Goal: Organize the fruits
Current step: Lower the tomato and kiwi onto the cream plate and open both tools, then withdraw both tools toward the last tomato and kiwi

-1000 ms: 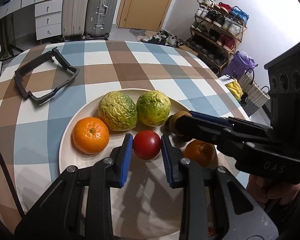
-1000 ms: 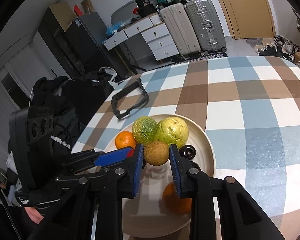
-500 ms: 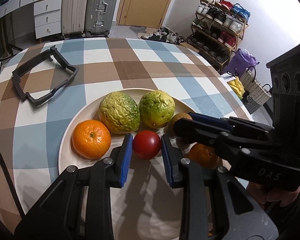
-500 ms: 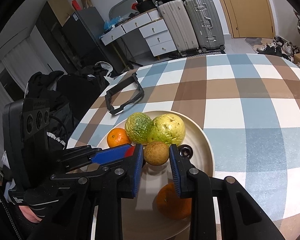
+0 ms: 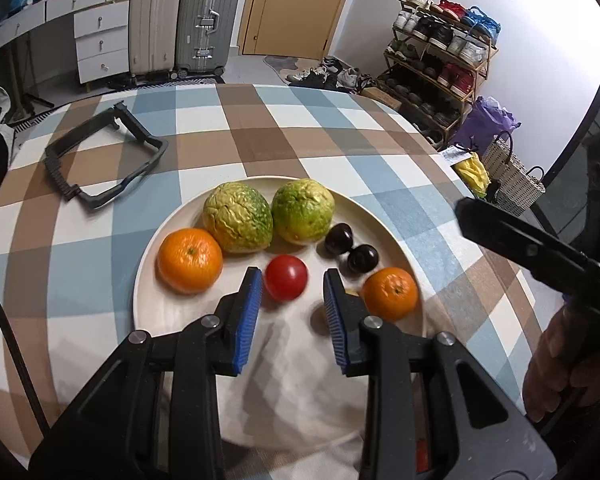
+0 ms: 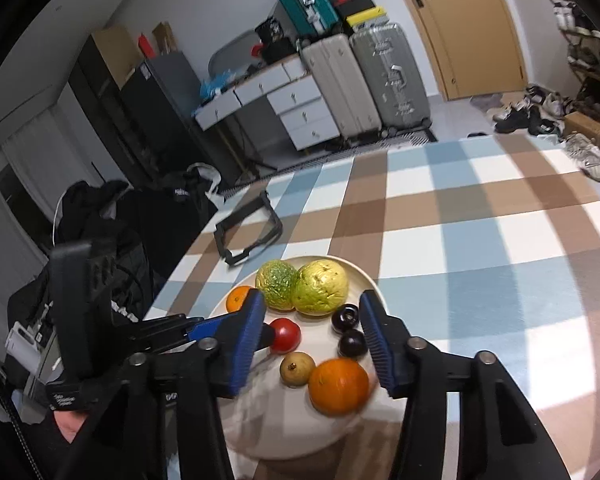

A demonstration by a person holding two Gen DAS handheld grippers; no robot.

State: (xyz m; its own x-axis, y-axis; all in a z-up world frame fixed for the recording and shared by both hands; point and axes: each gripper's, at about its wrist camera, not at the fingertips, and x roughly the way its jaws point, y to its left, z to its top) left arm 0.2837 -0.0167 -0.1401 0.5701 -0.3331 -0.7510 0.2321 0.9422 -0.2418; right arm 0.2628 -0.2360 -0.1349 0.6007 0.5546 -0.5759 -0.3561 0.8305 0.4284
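1. The left gripper (image 5: 290,300) has just eased apart; the red tomato (image 5: 286,283) sits loose on the plate (image 5: 148,280) between its tips, round, no clear long axis.
2. The right gripper (image 6: 310,332) has just spread wide and holds nothing; the small brown fruit (image 6: 297,368) lies free near the plate's near edge, its nub pointing up-left.
3. Close around: a near orange (image 6: 339,386), two dark plums (image 5: 339,239), two wrinkled green-yellow fruits (image 5: 238,218) at the far side, another orange (image 5: 190,260) left.
4. A black frame (image 5: 100,160) lies far left on the checked tablecloth (image 5: 340,152).
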